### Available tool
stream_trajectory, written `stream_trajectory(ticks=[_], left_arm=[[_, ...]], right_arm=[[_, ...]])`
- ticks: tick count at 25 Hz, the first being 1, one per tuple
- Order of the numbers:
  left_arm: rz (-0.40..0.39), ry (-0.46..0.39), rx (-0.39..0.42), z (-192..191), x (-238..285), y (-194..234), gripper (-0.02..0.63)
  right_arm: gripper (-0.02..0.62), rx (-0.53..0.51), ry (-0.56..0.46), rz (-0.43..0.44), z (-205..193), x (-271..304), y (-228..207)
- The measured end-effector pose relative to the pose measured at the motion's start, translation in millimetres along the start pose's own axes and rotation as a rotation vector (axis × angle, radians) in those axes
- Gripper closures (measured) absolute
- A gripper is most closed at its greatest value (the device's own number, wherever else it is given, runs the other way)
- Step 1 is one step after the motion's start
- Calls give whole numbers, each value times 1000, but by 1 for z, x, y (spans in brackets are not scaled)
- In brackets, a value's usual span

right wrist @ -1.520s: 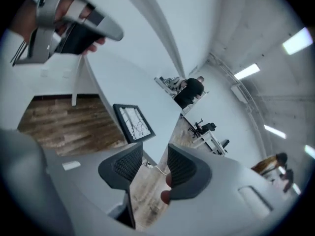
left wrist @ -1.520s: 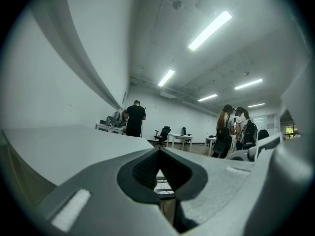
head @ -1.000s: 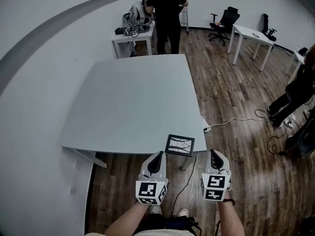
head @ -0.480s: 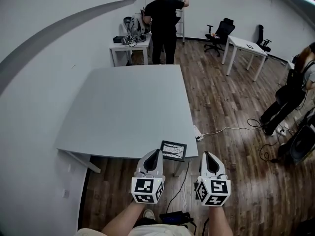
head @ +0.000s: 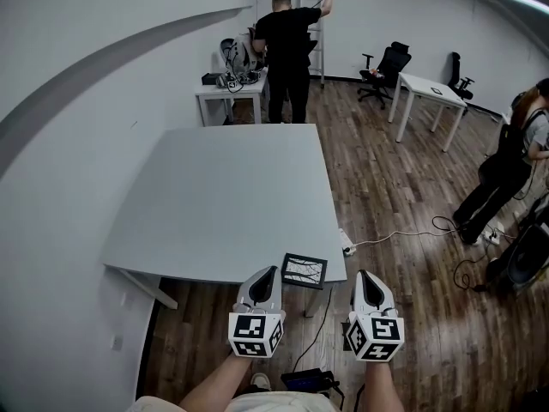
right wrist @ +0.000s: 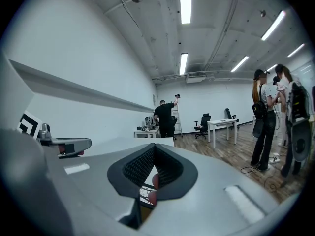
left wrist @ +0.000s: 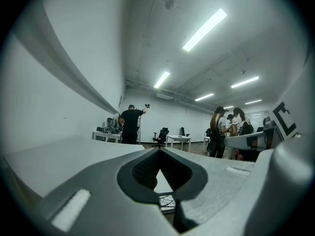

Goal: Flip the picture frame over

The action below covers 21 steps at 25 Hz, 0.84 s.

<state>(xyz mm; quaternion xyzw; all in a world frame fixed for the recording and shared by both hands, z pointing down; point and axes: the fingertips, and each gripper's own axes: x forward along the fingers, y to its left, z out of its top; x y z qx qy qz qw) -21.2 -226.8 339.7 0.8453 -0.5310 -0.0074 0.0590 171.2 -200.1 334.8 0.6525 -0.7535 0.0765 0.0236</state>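
The picture frame (head: 304, 270) is small and black-rimmed and lies flat, picture side up, at the near right corner of the grey table (head: 223, 196). My left gripper (head: 270, 272) hovers shut just left of the frame, off the table's near edge, holding nothing. My right gripper (head: 364, 275) is shut and empty, to the right of the frame and beyond the table's corner. Below the closed jaws of the left gripper (left wrist: 158, 151), the left gripper view shows part of the frame (left wrist: 167, 200). A sliver of the frame (right wrist: 146, 193) also shows under the right gripper (right wrist: 154, 146).
A person in black (head: 287, 50) stands by a small white table (head: 230, 84) at the far wall. A white desk (head: 429, 88) and office chairs (head: 386, 63) are at the back right, with another person (head: 506, 170) at the right edge. A cable and power strip (head: 347, 249) lie on the wooden floor.
Both grippers have risen a little in front of the table's near edge and remain shut. The frame lies where it was. The head view has shifted.
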Motion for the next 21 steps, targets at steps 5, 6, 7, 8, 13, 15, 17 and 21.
stream_trajectory(ticks=[5, 6, 7, 8, 13, 15, 17, 21], left_arm=[[1, -4, -1, 1, -2, -2, 606], [1, -5, -1, 2, -3, -1, 606], [1, -6, 0, 2, -3, -1, 604], [2, -6, 0, 3, -4, -1, 604], [4, -13, -1, 4, -5, 1, 606], [4, -16, -1, 6, -6, 0, 604], [5, -15, -1, 6, -8, -1, 605], [8, -16, -1, 5, -13, -2, 605]], right_arm=[[572, -10, -1, 4, 0, 0, 3], [572, -12, -2, 5, 1, 0, 4], [572, -15, -3, 5, 2, 0, 5], [572, -17, -3, 6, 3, 0, 5], [572, -28, -8, 9, 6, 1, 6], [572, -44, -7, 4, 6, 0, 6], [572, -58, -8, 1, 7, -1, 6], [572, -53, -16, 9, 8, -5, 8]])
